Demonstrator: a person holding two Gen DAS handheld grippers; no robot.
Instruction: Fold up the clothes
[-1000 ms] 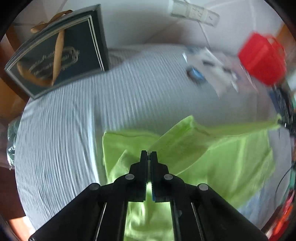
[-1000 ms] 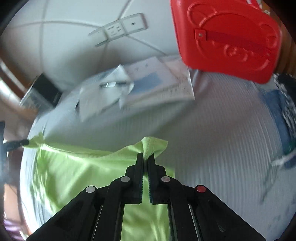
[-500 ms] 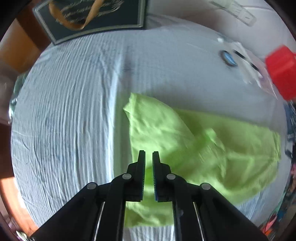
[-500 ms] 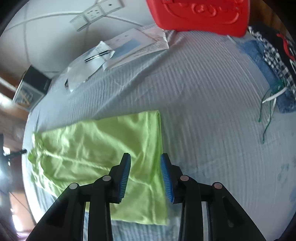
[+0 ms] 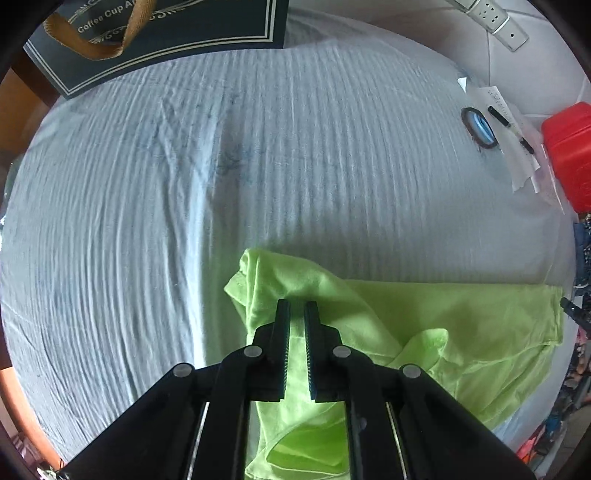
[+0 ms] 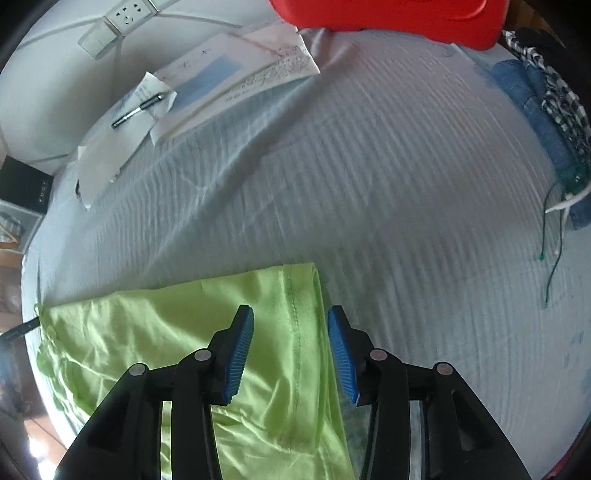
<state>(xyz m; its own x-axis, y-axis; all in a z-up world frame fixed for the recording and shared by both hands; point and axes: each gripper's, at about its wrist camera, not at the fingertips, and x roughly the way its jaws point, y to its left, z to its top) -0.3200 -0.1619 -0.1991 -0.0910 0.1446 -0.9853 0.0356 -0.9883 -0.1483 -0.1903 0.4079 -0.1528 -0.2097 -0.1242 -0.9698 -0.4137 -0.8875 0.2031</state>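
A lime-green garment (image 5: 436,325) lies folded over on the pale blue ribbed sheet (image 5: 258,166). In the left wrist view its left end is rumpled, with a sleeve bunched near the middle. My left gripper (image 5: 297,306) hovers over that rumpled end, jaws a narrow gap apart and holding nothing. In the right wrist view the garment (image 6: 166,332) lies flat with its hemmed edge to the right. My right gripper (image 6: 290,314) is wide open above that hem, empty.
A dark gift bag (image 5: 155,37) stands at the far left. Papers with a pen (image 6: 140,110), a tape roll (image 5: 480,129) and a red plastic case (image 6: 388,14) lie at the back. Folded jeans and a checked cloth (image 6: 546,110) sit at the right with loose wires.
Both grippers let go of the green garment and pulled back. It now lies folded on the sheet. The right gripper opened wide, the left only slightly.
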